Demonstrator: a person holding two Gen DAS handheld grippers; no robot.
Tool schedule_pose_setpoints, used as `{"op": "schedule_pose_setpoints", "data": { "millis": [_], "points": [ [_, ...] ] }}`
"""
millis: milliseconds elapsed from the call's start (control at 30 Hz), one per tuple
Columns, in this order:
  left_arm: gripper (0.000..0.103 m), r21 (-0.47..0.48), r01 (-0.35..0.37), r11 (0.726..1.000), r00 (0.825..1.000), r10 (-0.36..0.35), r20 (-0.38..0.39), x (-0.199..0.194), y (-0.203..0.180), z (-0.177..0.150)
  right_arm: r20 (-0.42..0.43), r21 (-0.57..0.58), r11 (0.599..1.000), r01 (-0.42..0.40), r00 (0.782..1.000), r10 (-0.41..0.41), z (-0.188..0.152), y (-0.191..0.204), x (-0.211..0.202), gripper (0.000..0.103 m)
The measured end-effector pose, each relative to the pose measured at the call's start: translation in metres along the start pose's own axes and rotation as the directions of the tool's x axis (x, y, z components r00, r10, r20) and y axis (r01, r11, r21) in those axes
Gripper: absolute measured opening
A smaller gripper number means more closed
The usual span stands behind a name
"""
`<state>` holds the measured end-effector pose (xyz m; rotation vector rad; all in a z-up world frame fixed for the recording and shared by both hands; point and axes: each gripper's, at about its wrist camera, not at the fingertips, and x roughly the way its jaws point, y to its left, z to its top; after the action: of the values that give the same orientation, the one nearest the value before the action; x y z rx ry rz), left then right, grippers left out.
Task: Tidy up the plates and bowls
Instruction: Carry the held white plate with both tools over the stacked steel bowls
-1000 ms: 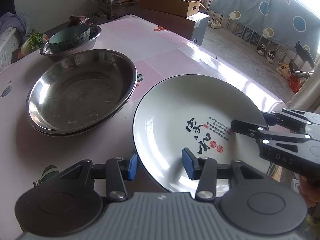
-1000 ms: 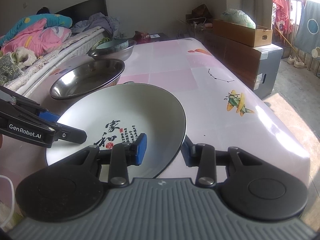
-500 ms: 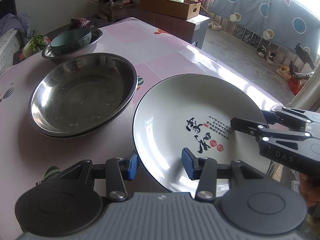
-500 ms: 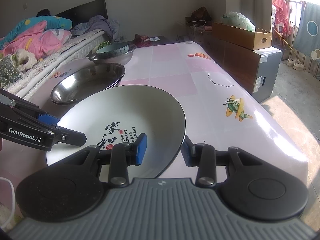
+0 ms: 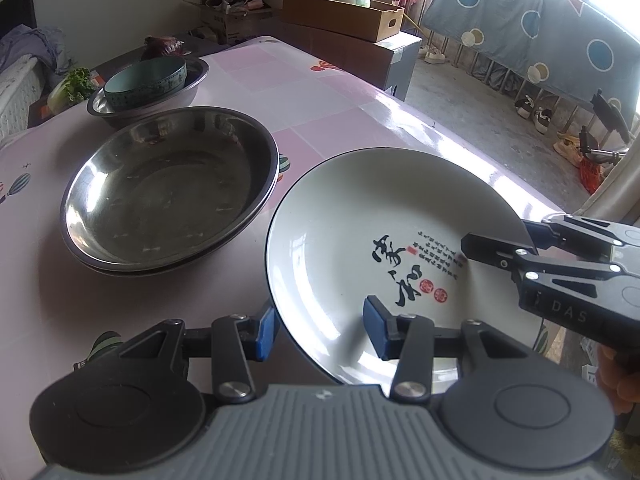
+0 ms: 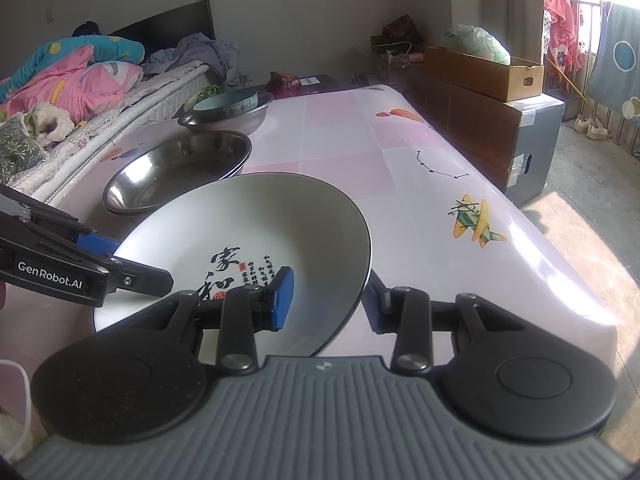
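Both claws astride plate rim

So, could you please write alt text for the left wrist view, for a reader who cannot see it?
A white plate with black calligraphy sits between the left gripper jaws, one either side of its near rim, while the right gripper reaches in over its opposite edge. Behind it on the pink table are stacked steel basins and a teal bowl.

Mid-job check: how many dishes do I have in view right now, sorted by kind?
White ceramic plate: 1
Large steel basins: 2, stacked, judging by the double rim
Far steel basin: 1
Teal bowl: 1, sitting inside it
Total: 5
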<state>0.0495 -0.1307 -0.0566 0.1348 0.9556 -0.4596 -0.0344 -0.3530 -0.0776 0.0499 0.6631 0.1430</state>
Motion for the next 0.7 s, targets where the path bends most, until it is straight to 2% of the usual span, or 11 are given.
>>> {"op": "schedule_pose_setpoints", "data": {
  "millis": [700],
  "points": [
    [0.046,-0.014,-0.004,1.0,1.0,0.004,0.022,-0.0097,-0.0007,0.0002,0.03,0.011,1.0,-0.01,0.999,0.01,0.0093,0.0006,-0.0039,0.036]
  ]
}}
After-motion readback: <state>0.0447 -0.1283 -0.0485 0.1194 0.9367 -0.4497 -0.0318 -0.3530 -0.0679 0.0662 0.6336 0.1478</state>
